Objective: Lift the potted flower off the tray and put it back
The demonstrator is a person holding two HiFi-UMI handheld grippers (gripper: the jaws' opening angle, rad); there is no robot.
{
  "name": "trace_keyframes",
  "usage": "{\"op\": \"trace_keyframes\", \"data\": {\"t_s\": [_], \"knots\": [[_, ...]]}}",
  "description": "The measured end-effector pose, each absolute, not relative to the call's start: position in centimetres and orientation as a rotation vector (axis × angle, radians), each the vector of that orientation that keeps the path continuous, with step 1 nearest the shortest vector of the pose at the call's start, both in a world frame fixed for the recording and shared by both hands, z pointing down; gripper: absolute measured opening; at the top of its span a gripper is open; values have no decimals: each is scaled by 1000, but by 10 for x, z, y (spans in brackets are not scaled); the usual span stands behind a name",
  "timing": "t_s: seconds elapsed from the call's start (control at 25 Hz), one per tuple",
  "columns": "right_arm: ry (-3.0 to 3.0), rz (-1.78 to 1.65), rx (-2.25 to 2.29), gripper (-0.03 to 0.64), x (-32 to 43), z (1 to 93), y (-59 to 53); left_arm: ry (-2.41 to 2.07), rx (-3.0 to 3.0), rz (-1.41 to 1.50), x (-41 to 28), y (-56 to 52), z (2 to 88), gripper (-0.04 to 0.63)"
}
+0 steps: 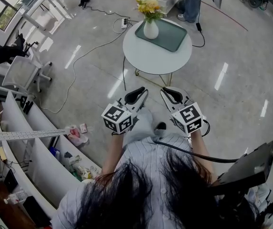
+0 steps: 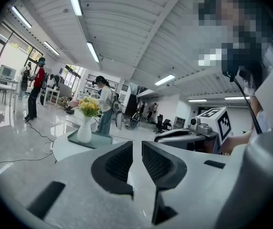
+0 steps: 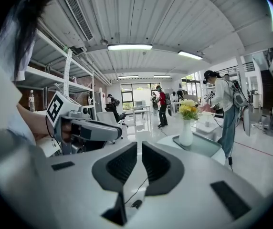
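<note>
The potted flower (image 1: 151, 29), yellow blooms in a white vase, stands upright on the left part of a dark green tray (image 1: 172, 37) on a round white table (image 1: 146, 56). Both grippers hang close to my body, well short of the table. My left gripper (image 1: 139, 95) is shut with nothing between its jaws, and so is my right gripper (image 1: 171, 95). In the left gripper view the vase (image 2: 84, 130) stands far off to the left of the shut gripper (image 2: 137, 147). In the right gripper view the flower (image 3: 186, 132) is to the right of the shut gripper (image 3: 140, 149).
A cable (image 1: 86, 49) runs across the glossy floor to a power strip (image 1: 124, 22) behind the table. A person (image 1: 192, 1) stands just beyond the table. An office chair (image 1: 24, 73) and curved white shelving (image 1: 36, 142) are on the left.
</note>
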State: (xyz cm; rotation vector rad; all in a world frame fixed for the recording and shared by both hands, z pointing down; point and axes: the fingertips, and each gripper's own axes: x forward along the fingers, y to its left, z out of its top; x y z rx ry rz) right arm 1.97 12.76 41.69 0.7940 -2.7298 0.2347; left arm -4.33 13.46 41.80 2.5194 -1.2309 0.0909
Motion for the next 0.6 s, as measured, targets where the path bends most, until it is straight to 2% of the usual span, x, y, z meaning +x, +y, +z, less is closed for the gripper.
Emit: {"op": "trace_keyframes", "data": {"t_s": [0.6], "knots": [[-2720, 232, 780, 55, 5, 418, 116, -1238, 2510, 90, -59, 123, 417, 72]]}}
